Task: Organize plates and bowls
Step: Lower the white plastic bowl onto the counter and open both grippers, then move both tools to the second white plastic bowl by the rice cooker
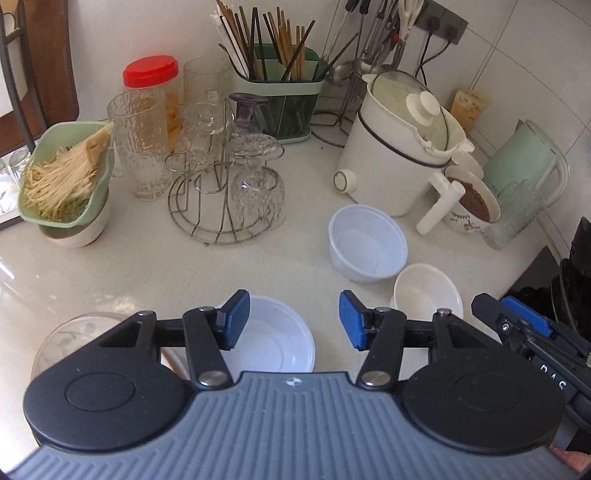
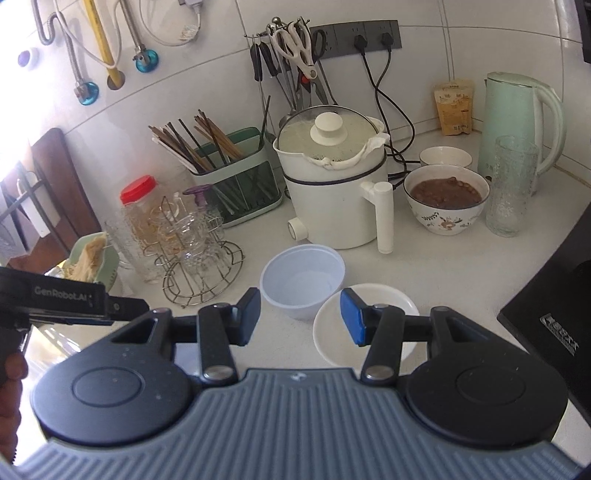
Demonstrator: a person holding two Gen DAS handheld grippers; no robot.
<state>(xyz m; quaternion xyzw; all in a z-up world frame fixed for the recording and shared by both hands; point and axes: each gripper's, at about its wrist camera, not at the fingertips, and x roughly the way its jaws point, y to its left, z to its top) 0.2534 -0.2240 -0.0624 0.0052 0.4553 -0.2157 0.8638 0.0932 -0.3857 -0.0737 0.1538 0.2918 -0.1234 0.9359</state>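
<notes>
Left tongs: apart, clamping nothing, above a wide white bowl on the counter.
Plastic bowl: mid-counter, touching the shallow white bowl.
Right tongs: apart, empty, over both bowls.

A white kitchen countertop in a tiled corner. At the back stands a green caddy full of chopsticks, with a red-lidded jar to its left. In front, a wire rack holds upturned drinking glasses beside a tall textured tumbler. A green strainer of pale noodles sits at the left. To the right are a white electric cooking pot with a glass lid, a mint kettle, a textured glass in front of the kettle, hanging scissors and a wall power strip.
</notes>
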